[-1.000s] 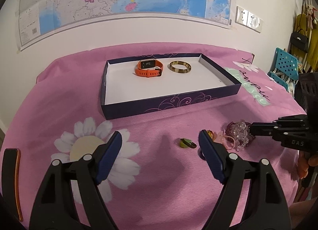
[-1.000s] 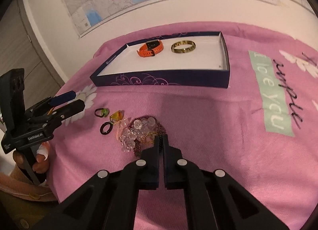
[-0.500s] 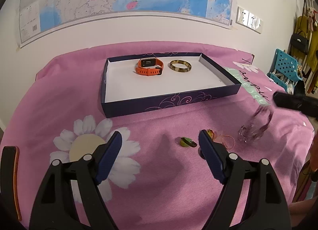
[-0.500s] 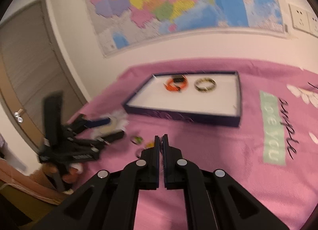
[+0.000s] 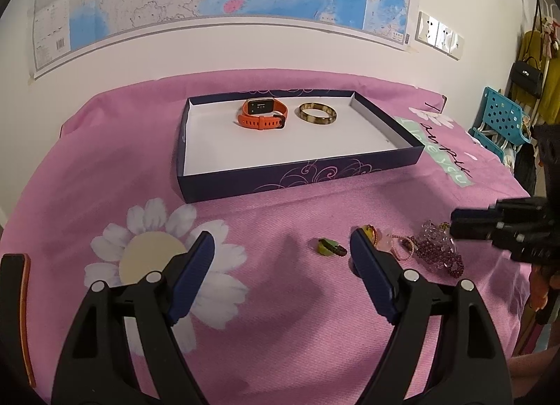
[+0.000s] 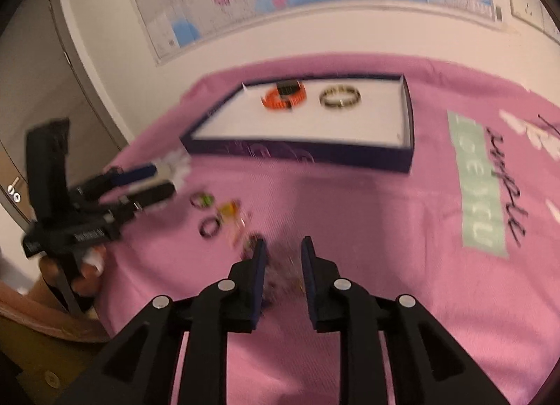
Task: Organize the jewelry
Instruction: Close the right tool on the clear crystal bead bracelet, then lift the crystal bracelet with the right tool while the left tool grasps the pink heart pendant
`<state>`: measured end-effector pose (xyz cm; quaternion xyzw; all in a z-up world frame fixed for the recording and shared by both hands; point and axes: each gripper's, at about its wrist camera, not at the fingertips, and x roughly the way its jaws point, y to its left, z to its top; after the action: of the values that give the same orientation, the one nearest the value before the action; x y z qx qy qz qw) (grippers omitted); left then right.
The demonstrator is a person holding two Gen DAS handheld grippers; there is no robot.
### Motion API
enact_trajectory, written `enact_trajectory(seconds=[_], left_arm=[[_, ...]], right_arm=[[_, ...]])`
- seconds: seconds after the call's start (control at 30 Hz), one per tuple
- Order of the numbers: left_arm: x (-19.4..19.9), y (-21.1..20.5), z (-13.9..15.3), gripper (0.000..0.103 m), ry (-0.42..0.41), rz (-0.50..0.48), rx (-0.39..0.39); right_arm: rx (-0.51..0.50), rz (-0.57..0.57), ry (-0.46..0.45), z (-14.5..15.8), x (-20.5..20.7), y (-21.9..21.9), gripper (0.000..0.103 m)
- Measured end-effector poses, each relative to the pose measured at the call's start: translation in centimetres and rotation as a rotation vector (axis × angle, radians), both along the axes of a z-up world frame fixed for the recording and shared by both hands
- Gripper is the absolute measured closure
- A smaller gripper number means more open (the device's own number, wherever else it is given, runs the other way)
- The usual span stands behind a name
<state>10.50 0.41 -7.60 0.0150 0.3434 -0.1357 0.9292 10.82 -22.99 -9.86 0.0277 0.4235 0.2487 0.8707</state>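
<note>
Left tongs (image 5: 281, 251) spread wide, low, level; right tongs (image 6: 282, 259) parted, seemingly empty, view blurred.

Our left gripper (image 5: 281, 251) and right gripper (image 6: 283, 251): black plastic frames, navy pads (image 5: 194, 277), silver screws, white lettering.

Matt woven pink cloth (image 5: 105, 167); glossy bangle (image 5: 317, 113); clear glassy beads (image 5: 437, 247).

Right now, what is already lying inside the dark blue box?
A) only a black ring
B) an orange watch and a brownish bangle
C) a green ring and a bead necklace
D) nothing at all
B: the orange watch and bangle lie side by side in the box.
</note>
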Motion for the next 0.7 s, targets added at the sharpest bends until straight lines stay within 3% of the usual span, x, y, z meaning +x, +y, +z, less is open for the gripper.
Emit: enact_trajectory(seconds=[0.07,0.13,0.2,0.23,0.27,0.5,0.6,0.63,0.67,0.7], left_arm=[[-0.1,-0.1,0.0,0.023,-0.002,-0.001,0.002],[0.0,0.0,0.0,0.023,-0.002,0.001,0.002],[-0.1,0.0,0.0,0.023,-0.002,0.003,0.002],[-0.1,0.0,0.0,0.023,-0.003,0.004,0.001],[0.0,0.0,0.0,0.023,-0.001,0.005,0.0],[-0.1,0.0,-0.1,0.023,-0.003,0.002,0.005],[-0.2,0.0,-0.1,0.023,-0.002,-0.001,0.001],[-0.2,0.0,-0.1,0.023,-0.002,-0.002,0.004],[-0.2,0.0,-0.1,0.023,-0.003,-0.002,0.006],[-0.3,0.0,-0.1,0.023,-0.004,-0.006,0.006]], right_arm=[[-0.012,-0.006,0.01,-0.5,-0.1,0.1,0.051],[-0.008,-0.004,0.02,-0.9,0.0,0.2,0.048],[0.026,-0.006,0.02,-1.0,0.0,-0.1,0.061],[0.053,0.007,0.028,-1.0,0.1,-0.3,0.083],[0.038,-0.002,0.027,-0.9,0.1,-0.4,0.094],[0.035,-0.046,-0.031,0.3,0.2,-1.6,0.095],[-0.011,-0.09,0.018,-0.3,1.2,-2.4,0.082],[-0.044,-0.107,0.007,-0.3,1.1,-2.6,0.068],[-0.069,-0.112,-0.002,-0.2,1.0,-2.6,0.061],[-0.066,-0.111,-0.017,0.1,0.7,-2.7,0.061]])
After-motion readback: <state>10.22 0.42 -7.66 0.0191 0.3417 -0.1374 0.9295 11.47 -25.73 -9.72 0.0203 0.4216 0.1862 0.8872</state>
